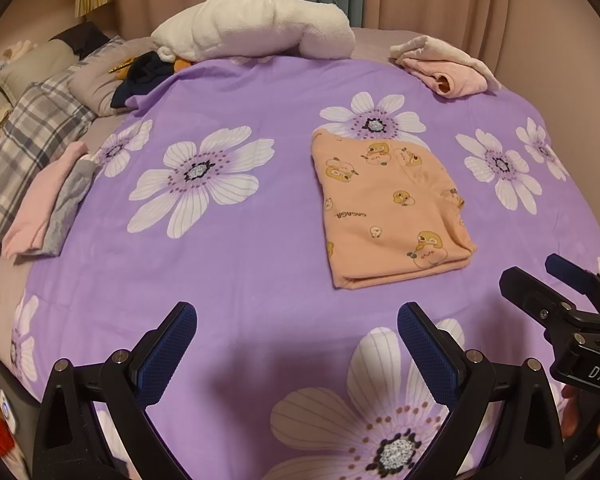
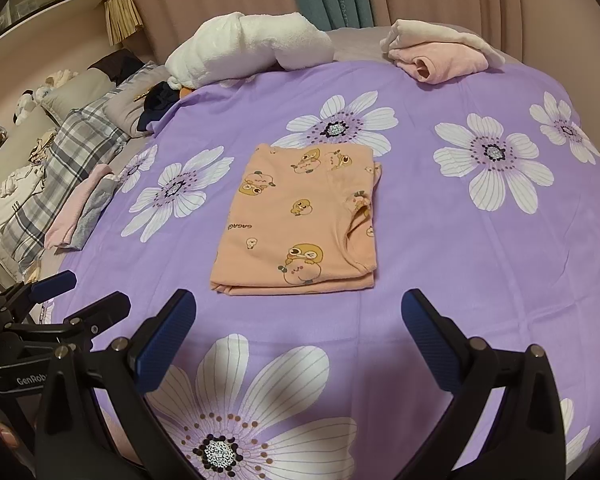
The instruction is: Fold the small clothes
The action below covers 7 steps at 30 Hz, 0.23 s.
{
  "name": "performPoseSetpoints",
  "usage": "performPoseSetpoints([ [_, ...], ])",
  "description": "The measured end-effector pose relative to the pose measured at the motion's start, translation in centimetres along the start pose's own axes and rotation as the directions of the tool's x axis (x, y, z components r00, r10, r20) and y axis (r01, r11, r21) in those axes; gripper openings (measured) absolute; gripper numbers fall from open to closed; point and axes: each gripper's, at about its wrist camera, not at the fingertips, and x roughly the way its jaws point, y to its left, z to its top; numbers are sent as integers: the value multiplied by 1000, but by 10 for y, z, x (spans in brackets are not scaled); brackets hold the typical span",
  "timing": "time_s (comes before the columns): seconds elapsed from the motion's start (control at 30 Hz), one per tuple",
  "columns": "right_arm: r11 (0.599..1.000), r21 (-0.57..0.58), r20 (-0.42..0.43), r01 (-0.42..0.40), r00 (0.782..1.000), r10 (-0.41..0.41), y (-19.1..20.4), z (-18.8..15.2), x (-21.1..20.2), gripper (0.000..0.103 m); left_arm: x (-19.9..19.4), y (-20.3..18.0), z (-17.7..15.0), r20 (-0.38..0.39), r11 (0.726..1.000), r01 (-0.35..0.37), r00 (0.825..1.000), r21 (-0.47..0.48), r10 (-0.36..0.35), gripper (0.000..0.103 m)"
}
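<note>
A small orange garment [image 1: 388, 208] with cartoon duck prints lies folded into a rectangle on the purple flowered bedspread [image 1: 240, 264]. It also shows in the right wrist view [image 2: 296, 220]. My left gripper [image 1: 297, 322] is open and empty, held above the spread to the near left of the garment. My right gripper [image 2: 299, 308] is open and empty, just in front of the garment's near edge. Each gripper shows at the side of the other's view: the right one [image 1: 540, 280] and the left one [image 2: 88, 292].
A folded pink and grey pile [image 1: 48, 204] lies at the spread's left edge. A loose pink and cream garment [image 1: 444, 64] lies at the far right. A white rolled blanket [image 1: 256, 24] lies at the back. Plaid bedding [image 1: 32, 136] and pillows lie at left.
</note>
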Motion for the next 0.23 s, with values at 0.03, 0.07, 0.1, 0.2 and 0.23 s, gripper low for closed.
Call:
performPoseSetpoints([
  [0.03, 1000, 0, 1, 0, 1000, 0, 0, 0, 0, 103, 0, 0, 0, 0, 1000, 0, 1000, 0, 0, 100],
  [0.07, 1000, 0, 0, -1, 1000, 1, 0, 0, 0, 103, 0, 0, 0, 0, 1000, 1, 1000, 1, -1, 100],
  [0.1, 1000, 1, 0, -1, 1000, 1, 0, 0, 0, 103, 0, 0, 0, 0, 1000, 2, 1000, 1, -2, 100],
  [0.2, 1000, 0, 0, -1, 1000, 1, 0, 0, 0, 103, 0, 1, 0, 3, 1000, 7, 1000, 1, -7, 100],
  [0.23, 1000, 0, 0, -2, 1000, 2, 0, 0, 0, 103, 0, 1, 1, 4, 1000, 7, 1000, 2, -7, 100],
])
